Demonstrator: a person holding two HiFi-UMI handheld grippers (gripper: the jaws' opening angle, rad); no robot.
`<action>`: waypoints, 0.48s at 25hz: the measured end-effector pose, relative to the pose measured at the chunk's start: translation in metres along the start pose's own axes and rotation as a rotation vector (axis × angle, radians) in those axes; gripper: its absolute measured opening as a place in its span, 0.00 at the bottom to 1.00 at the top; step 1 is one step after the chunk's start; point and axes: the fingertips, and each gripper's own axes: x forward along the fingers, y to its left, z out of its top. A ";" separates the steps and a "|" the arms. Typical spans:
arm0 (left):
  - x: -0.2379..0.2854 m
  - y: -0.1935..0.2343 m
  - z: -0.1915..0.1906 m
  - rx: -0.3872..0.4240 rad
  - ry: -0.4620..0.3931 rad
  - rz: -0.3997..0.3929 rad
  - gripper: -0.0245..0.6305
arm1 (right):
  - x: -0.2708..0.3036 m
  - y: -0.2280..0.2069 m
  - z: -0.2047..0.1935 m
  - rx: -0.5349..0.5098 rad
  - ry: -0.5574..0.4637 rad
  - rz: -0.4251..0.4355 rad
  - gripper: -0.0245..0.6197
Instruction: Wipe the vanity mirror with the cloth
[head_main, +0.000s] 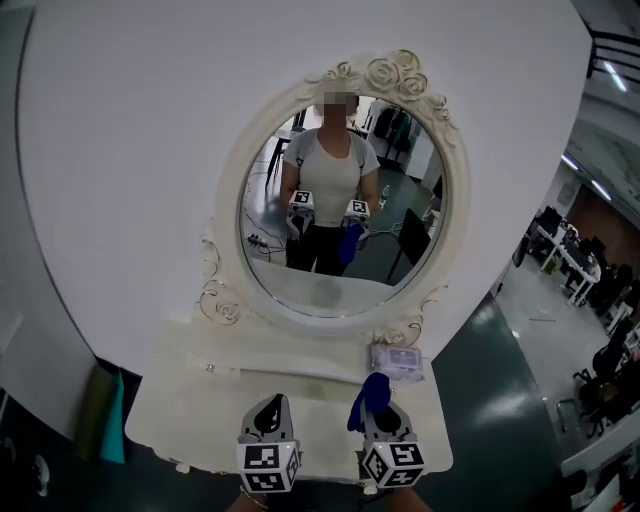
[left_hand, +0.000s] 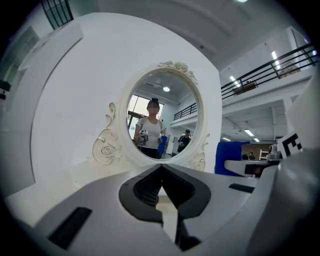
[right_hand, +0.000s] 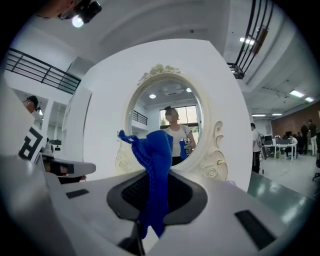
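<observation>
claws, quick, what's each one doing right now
Left claw: closed, empty.
Right claw: closed on the blue cloth.

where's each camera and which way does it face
Head view: on the person's head, looking down at the vanity mirror; left gripper and right gripper at bottom.
Left gripper view: on that gripper, facing the mirror past shut, empty jaws.
Right gripper view: on that gripper, facing the mirror past jaws shut on the blue cloth.
All three show the mirror.
</observation>
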 end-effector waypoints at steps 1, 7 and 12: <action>-0.004 -0.004 0.001 -0.007 0.000 -0.005 0.04 | -0.004 -0.006 0.004 0.009 -0.007 -0.013 0.14; -0.017 -0.015 -0.004 -0.003 0.029 0.045 0.04 | -0.031 -0.027 0.014 0.053 -0.034 -0.034 0.14; -0.028 -0.040 -0.016 0.079 0.072 0.057 0.04 | -0.056 -0.039 -0.003 0.120 -0.020 -0.035 0.14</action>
